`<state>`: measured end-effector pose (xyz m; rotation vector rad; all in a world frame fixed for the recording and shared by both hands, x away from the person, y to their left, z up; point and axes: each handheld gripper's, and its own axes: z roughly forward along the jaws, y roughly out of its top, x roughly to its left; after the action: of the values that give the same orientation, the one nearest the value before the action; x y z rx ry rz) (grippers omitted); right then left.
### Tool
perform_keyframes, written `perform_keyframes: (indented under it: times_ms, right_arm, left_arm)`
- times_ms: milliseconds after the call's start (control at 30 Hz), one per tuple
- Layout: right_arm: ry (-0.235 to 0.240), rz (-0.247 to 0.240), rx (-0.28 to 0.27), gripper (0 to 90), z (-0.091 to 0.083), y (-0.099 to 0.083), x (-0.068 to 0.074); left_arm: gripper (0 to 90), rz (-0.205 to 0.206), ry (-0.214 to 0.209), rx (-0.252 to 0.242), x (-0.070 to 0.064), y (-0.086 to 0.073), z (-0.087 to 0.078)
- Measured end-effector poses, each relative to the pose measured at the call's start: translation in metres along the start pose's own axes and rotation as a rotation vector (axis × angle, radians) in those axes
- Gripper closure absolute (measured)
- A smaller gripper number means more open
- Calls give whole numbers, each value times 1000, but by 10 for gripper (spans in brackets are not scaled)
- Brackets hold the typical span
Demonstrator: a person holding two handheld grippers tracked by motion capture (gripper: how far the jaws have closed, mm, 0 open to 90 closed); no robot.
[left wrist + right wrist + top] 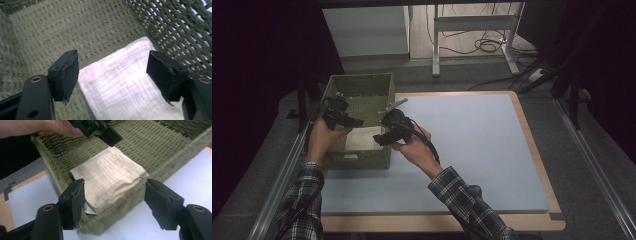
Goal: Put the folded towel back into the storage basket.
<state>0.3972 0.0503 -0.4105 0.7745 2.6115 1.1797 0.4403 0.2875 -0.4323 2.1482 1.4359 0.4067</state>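
Note:
A folded cream cloth (362,137) lies inside a green woven basket (362,85) at the table's left edge, against the near wall. My left gripper (357,122) hovers over the basket, open, jaws wide above the cloth (125,85). My right gripper (379,141) is at the basket's near right corner, open, its jaws spread either side of the cloth (110,175) without touching it. The left gripper (110,136) appears at the top of the right gripper view, above the cloth's far end.
The basket wall (120,202) stands between my right gripper and the cloth. A pale blue mat (472,145) covers the wooden table to the right. Metal rails (597,170) run along both sides; desk legs and cables (482,45) lie beyond.

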Motion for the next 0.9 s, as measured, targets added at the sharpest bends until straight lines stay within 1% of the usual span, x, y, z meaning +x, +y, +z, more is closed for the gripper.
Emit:
perform_keyframes:
  times_ms: [33, 67, 133, 167, 200, 233, 267, 367, 400, 433, 467, 500, 533, 567, 600, 633, 667, 733, 800, 833, 867, 900]
  right_arm:
    - [0, -1, -7, 305, -5, -4, -3]
    - [0, -1, -7, 305, -5, -4, -3]
    - [-2, 2, -11, 288, -9, -8, -6]
    - [-1, 2, -12, 282, -11, -10, -7]
    - [-1, 2, -18, 271, -15, -13, -10]
    - [-1, 2, -18, 271, -15, -13, -10]
    - [2, 3, -22, 257, -19, -17, -12]
    - [4, 0, -17, 244, -23, -22, -14]
    - [3, -3, -20, 238, -25, -24, -14]
    - [2, -7, -22, 233, -27, -27, -15]
    - [7, -6, -18, 219, -30, -31, -17]
    - [7, -6, -18, 219, -30, -31, -17]
    - [15, -3, -21, 210, -33, -36, -18]
    - [15, -3, -21, 210, -33, -36, -18]
    - [26, 1, -24, 202, -36, -41, -21]
    - [26, 1, -24, 202, -36, -41, -21]
    - [35, 9, -20, 177, -39, -45, -23]
    - [37, 8, -17, 173, -40, -48, -24]
    - [36, -4, -4, 154, -43, -56, -26]
    - [36, -4, -4, 154, -43, -56, -26]
    - [45, -2, 0, 139, -44, -62, -28]
    - [45, -2, 0, 139, -44, -62, -28]
  left_arm:
    - [228, -2, -10, 0, -1, 0, 0]
    - [228, -8, -18, -1, -2, 1, 0]
    - [212, -6, -30, 0, -4, 2, 0]
    - [208, -6, -35, -2, -6, 3, 0]
    - [200, -8, -51, -7, -9, 4, 0]
    - [192, -8, -51, -7, -9, 4, 0]
    - [184, -6, -63, -10, -13, 6, -1]
    - [170, -3, -70, -13, -17, 7, 0]
    - [161, -1, -78, -13, -19, 8, 0]
    - [152, -6, -80, -14, -20, 9, 0]
    - [131, -5, -83, -14, -21, 10, 1]
    - [131, -5, -82, -15, -23, 10, 1]
    - [115, -6, -85, -21, -25, 12, 0]
    - [108, -6, -85, -21, -25, 12, 0]
    - [100, -13, -92, -24, -26, 14, -1]
    - [93, -13, -92, -24, -26, 14, -1]
    - [89, -20, -99, -30, -28, 15, -3]
    - [82, -20, -102, -32, -29, 16, -4]
    - [75, -19, -104, -34, -31, 18, -6]
    - [75, -21, -107, -38, -32, 18, -7]
    - [65, -19, -111, -43, -33, 19, -8]
    - [61, -19, -111, -43, -33, 19, -8]
